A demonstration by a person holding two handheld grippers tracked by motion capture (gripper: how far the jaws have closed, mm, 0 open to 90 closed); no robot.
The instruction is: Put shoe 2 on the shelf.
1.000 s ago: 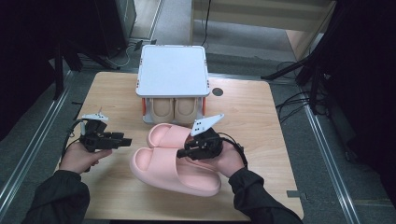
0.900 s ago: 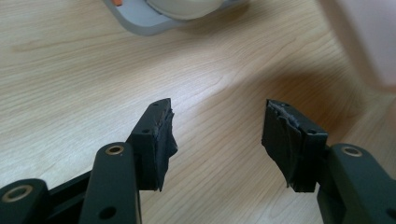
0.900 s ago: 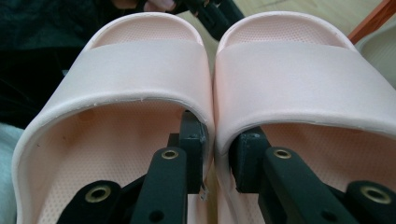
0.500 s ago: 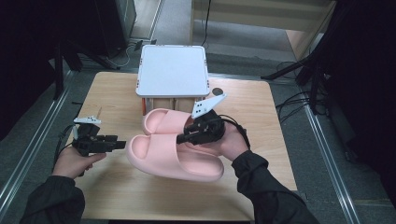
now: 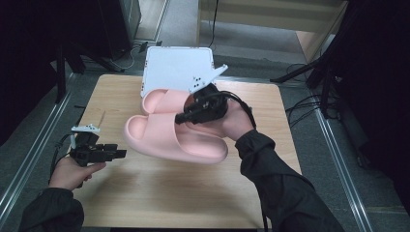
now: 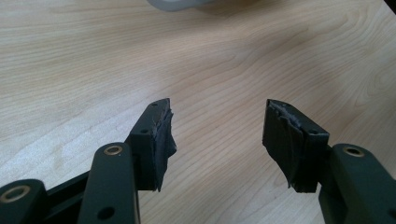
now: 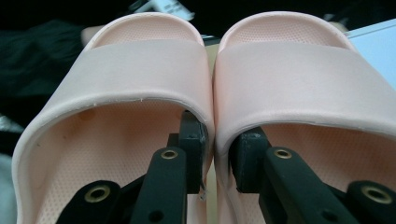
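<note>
Near on the left, the left gripper [image 5: 116,153] waits with jaws apart over the table [image 5: 159,193]. Farther right, the right gripper [image 5: 186,116] pinches both pink slippers [image 5: 169,137] together in the air. If the pinch is weak, one slipper may slide out and fall.

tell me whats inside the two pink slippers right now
One jaw of the right gripper sits inside each pink slipper, pinching their touching inner walls together. The dotted footbeds are otherwise bare; the toe ends under the straps are hidden.
</note>
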